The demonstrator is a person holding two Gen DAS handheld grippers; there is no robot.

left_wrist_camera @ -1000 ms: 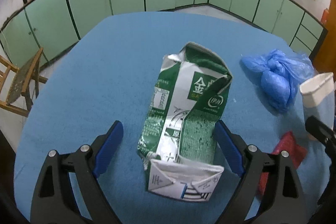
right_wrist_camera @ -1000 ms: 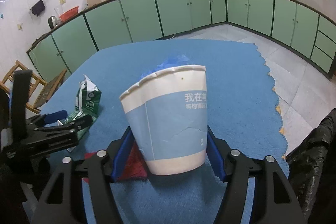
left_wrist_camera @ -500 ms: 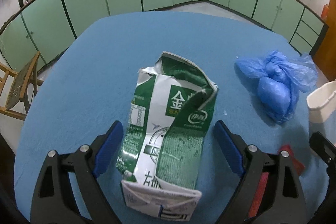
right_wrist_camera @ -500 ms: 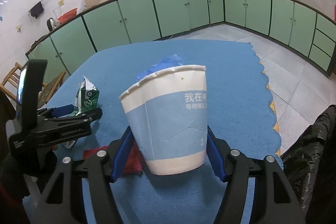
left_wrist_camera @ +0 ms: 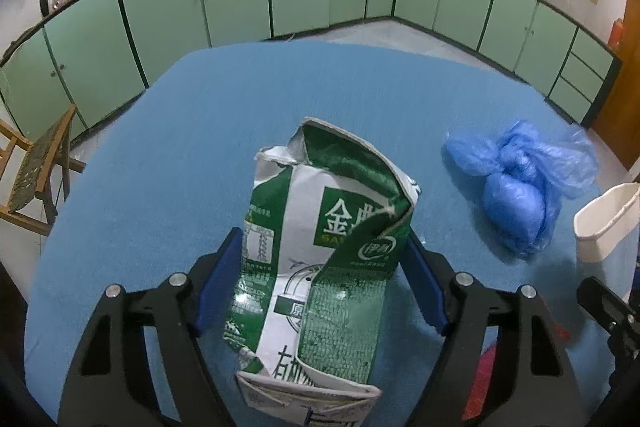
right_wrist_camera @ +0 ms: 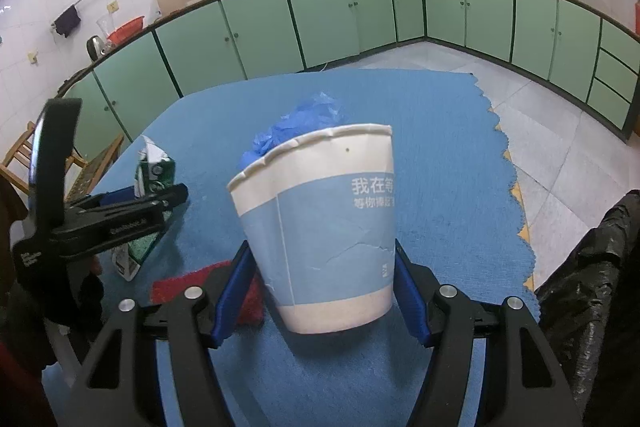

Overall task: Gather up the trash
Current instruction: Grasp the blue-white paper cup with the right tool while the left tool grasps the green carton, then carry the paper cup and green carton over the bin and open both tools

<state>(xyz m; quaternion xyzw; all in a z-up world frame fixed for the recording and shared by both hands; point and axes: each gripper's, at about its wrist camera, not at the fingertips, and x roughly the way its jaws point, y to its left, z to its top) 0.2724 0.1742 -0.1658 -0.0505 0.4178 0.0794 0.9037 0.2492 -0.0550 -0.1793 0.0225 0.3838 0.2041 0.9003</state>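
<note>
While the right gripper (right_wrist_camera: 322, 291) clamps the paper cup (right_wrist_camera: 320, 227), the left gripper's (left_wrist_camera: 322, 285) jaws have just been closing onto the milk carton (left_wrist_camera: 320, 259); the blue bag (left_wrist_camera: 520, 183) at two o'clock awaits collection.

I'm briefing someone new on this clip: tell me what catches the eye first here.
A crumpled green milk carton stands mid-table between the left gripper fingers, whose jaws have just been closing on it. The right gripper clamps a blue-and-white paper cup near the table's right edge. A knotted blue bag lies behind the cup, on the blue cloth.
</note>
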